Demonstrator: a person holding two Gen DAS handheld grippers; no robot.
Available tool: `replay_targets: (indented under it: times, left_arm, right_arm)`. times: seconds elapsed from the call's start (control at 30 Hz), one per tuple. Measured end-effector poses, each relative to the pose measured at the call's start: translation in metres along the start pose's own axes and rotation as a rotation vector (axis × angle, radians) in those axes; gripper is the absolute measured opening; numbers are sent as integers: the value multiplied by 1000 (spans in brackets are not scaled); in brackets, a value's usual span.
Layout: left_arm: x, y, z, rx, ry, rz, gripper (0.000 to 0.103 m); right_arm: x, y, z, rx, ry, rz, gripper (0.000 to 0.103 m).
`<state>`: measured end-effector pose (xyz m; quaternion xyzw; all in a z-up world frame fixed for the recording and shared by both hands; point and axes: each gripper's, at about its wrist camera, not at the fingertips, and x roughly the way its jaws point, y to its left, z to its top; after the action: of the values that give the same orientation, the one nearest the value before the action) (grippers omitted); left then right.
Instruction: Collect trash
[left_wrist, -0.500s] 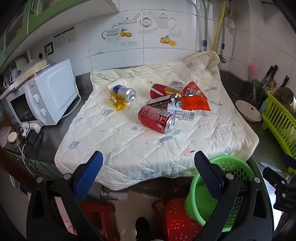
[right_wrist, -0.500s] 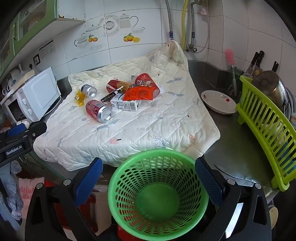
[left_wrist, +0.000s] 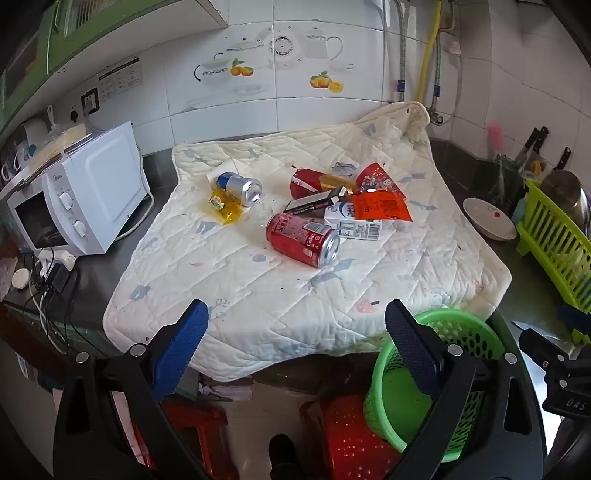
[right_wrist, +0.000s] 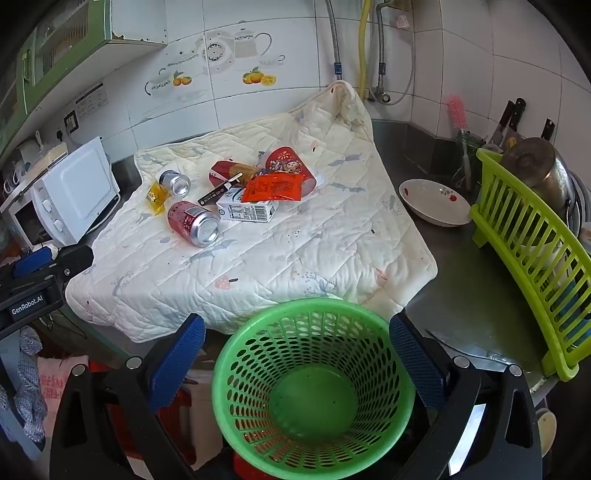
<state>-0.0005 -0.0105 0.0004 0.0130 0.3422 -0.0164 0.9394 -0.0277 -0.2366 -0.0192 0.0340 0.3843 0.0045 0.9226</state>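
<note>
Trash heap mid-quilt (left_wrist: 258, 288): red Coke can (left_wrist: 303, 240), blue can (left_wrist: 240, 186), milk carton (left_wrist: 356, 221), orange wrapper (left_wrist: 380, 206). Right view alone shows the green basket (right_wrist: 314, 387) empty. Left gripper (left_wrist: 295, 350), right gripper (right_wrist: 297, 365) released, empty. Microwave (left_wrist: 85, 199) beside quilt.

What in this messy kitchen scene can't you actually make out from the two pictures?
- Second red can: mostly covered by the wrappers and the dark box in both views.
- Orange packet: its print is too small to read.
- Green basket: its far side hides behind the left gripper in the left view.
- Pot: partly cut off by the green rack in the right view.
</note>
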Motion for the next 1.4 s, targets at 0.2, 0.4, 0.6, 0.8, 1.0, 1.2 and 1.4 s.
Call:
replay_targets:
  times: [0.2,0.4,0.6,0.8,1.0,1.2,1.4]
  left_arm:
    - [1,-2,-1,4,8,-17,95]
    - [2,-2,-3,-1,14,-20,95]
    - [2,0,-5,-6,19,-17,95]
    - [1,1,-5,-12,18,-9,95]
    - [-1,5,-5,-25,11,4,95]
    - [-5,8,-3,-35,-14,35,95]
    - [-8,10,1,-42,-40,65,95]
  right_arm:
    - [1,-1,-1,-3,2,1,97]
    - [1,0,-1,-4,2,3,97]
    - [1,0,-1,-4,2,5,97]
    - [1,1,-2,-4,2,4,97]
    - [1,1,-1,-6,1,8,97]
    - [0,5,0,-11,-12,7,97]
    - [-1,7,3,-11,-24,10,97]
